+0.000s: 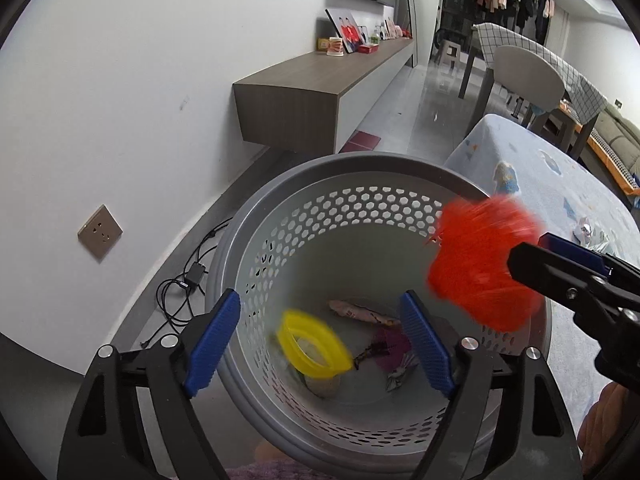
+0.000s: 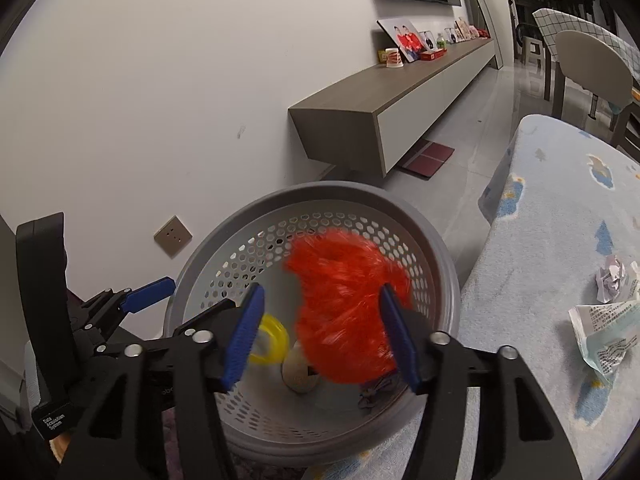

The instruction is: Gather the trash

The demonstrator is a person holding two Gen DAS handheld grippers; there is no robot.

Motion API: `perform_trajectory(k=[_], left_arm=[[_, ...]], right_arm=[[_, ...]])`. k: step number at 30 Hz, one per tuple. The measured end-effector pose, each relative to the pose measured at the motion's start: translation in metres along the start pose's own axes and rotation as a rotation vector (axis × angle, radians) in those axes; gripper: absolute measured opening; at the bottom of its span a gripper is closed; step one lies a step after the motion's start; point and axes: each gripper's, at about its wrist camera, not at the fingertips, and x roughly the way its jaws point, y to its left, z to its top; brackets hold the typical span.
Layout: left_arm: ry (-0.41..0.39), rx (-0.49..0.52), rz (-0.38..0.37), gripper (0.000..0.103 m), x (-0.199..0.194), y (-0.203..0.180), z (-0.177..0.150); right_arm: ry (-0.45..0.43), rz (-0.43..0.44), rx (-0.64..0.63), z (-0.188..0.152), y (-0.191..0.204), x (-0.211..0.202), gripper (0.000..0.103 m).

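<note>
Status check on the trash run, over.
Both hand-held grippers open above the grey basket: left, right. Yellow ring and red mesh blurred, dropping in. Crumpled papers left on blanket. Nothing blocking.

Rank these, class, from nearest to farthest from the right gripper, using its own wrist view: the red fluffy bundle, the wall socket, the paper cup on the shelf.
1. Red fluffy bundle: blurred, between the right gripper's open fingers, above the basket.
2. Wall socket: low on the wall, beyond the basket, left.
3. Paper cup: far back on the shelf.
</note>
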Motion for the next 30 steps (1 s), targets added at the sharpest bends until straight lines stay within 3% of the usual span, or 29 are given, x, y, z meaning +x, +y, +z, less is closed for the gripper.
perform_trajectory(k=[30], left_arm=[[-0.02, -0.007, 0.014, 0.086, -0.004, 0.003, 0.001]], right_arm=[[0.016, -0.079, 0.023, -0.021, -0.008, -0.011, 0.058]])
